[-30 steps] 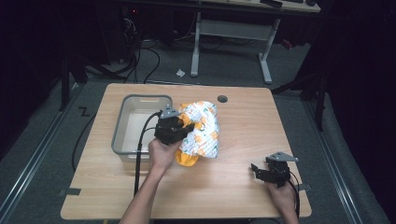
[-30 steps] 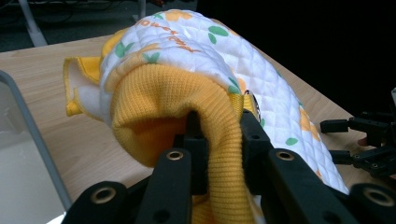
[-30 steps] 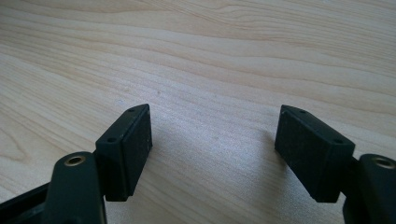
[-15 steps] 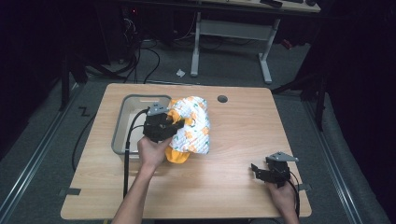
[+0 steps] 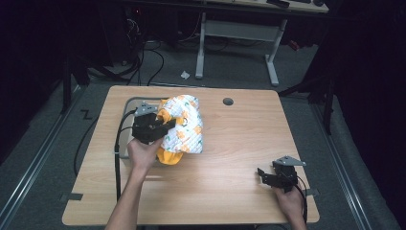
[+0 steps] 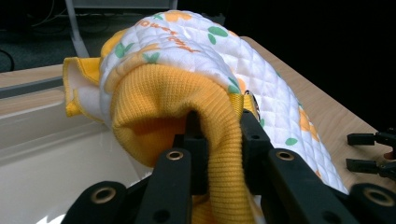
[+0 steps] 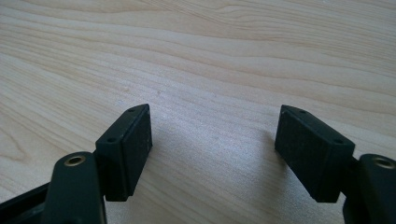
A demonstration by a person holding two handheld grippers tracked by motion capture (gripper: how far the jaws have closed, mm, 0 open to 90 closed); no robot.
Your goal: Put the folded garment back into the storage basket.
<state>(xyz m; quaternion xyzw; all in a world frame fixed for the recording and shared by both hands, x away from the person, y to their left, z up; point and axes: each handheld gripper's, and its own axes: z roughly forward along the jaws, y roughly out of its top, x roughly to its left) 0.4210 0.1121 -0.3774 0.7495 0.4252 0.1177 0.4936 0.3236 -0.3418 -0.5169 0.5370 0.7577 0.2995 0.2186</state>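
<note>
The left gripper [image 5: 152,127], jaws clamped on the yellow ribbed cuff of the white quilted, orange-printed baby garment [image 5: 184,125], is carrying it toward nine o'clock: the bundle is now overhanging the clear plastic bin [image 5: 125,143], having been farther right a second ago. Dropping it in looks imminent. The right gripper [image 5: 269,176] is idling with jaws spread at five o'clock on the pale wooden table [image 5: 239,139].

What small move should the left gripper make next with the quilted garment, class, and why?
Probably carry it a little further left and lower it into the bin. The left gripper is shut on the garment's yellow cuff, the garment already overhangs the bin's edge, and the right gripper rests open, apart.
</note>
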